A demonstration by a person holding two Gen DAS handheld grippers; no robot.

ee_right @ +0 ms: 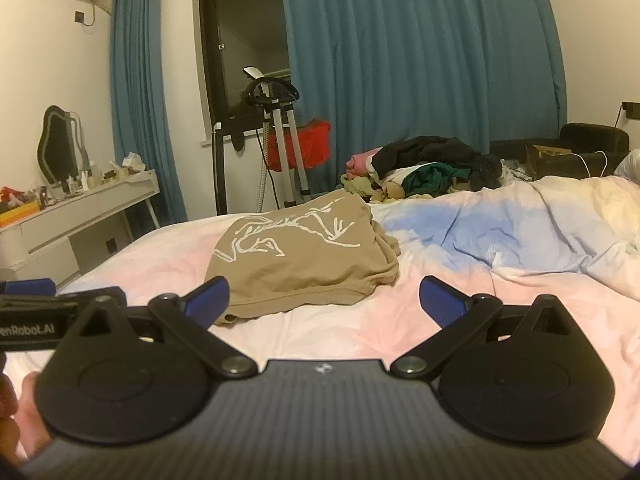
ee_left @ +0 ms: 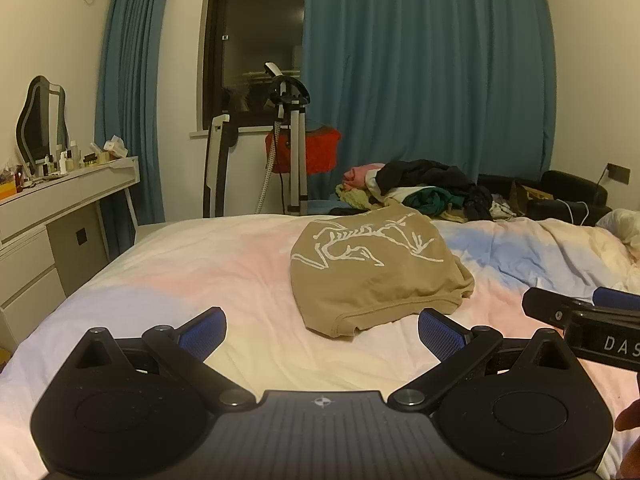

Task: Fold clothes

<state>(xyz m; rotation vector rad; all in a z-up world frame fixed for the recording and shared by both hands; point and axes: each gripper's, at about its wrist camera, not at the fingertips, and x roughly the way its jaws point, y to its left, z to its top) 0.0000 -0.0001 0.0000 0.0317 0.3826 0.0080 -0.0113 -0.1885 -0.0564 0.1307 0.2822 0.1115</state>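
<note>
A tan T-shirt (ee_left: 372, 272) with a white skeleton print lies folded into a compact bundle on the pastel bed (ee_left: 200, 272). It also shows in the right wrist view (ee_right: 304, 256). My left gripper (ee_left: 320, 330) is open and empty, held above the sheet just short of the shirt's near hem. My right gripper (ee_right: 324, 300) is open and empty, near the shirt's near right edge. The right gripper's body shows at the right edge of the left wrist view (ee_left: 588, 320). The left gripper's body shows at the left edge of the right wrist view (ee_right: 48, 312).
A pile of unfolded clothes (ee_left: 424, 192) lies at the far side of the bed. A rumpled duvet (ee_right: 540, 232) covers the right side. A white dresser (ee_left: 60, 208) with a mirror stands left. A garment steamer stand (ee_left: 290, 148) and blue curtains (ee_left: 424, 72) are behind.
</note>
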